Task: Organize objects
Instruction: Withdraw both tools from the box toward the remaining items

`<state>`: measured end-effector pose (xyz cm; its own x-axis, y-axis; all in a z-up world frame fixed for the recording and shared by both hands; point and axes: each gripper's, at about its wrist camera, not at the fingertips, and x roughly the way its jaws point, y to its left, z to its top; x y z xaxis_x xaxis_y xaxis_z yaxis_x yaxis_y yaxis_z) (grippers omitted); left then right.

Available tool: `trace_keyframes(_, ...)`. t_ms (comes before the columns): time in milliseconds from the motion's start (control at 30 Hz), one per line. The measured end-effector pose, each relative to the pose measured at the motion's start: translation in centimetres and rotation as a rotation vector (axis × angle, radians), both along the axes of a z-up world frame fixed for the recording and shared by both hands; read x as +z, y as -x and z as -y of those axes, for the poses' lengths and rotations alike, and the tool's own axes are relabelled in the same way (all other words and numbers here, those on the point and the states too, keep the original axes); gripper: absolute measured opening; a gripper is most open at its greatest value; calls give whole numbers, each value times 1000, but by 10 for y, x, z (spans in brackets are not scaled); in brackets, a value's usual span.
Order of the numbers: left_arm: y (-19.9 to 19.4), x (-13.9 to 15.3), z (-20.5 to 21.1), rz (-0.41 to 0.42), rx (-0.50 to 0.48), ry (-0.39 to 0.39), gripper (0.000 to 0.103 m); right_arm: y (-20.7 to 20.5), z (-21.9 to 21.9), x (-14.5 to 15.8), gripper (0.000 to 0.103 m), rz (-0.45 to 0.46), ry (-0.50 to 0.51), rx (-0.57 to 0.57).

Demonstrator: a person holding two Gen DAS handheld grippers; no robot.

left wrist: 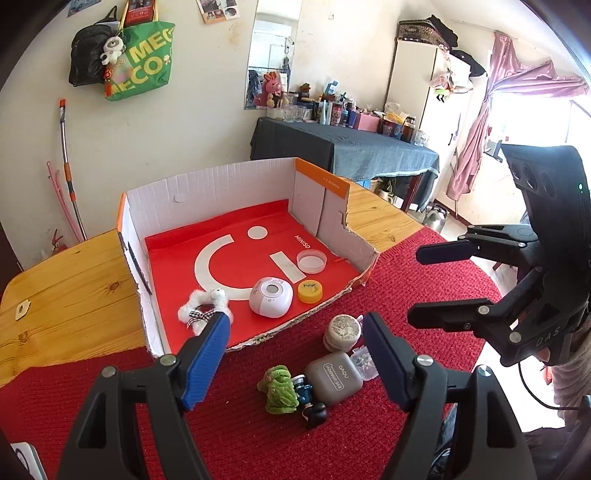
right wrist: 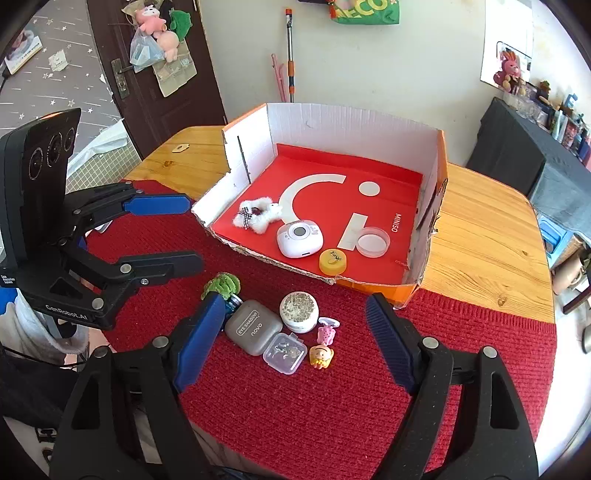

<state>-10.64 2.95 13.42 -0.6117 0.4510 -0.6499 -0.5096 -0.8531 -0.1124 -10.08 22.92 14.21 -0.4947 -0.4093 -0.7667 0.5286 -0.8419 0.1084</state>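
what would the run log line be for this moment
left gripper open, empty | right gripper open, empty | box: four items | mat: eye shadow case waiting

A green tote bag (left wrist: 142,61) and a black bag (left wrist: 90,51) are being hung on the pale wall, with a small white plush charm (left wrist: 112,50) dangling between them. A mop handle (left wrist: 68,162) is being leaned against the same wall. A narrow mirror (left wrist: 271,51) is being propped above a side table draped in dark cloth (left wrist: 343,147), which is being crowded with bottles, cups and a pink plush rabbit (left wrist: 272,88). A pink curtain (left wrist: 491,110) is being knotted back at the bright window. On the brown door (right wrist: 155,74), soft toys (right wrist: 159,26) are being hung.
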Motion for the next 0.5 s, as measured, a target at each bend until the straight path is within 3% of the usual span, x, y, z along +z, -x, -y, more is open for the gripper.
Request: trace_keyframes(500,-21,-31,11,-79,160,-44,87,-37,-9,-20,90,-259,34,-180)
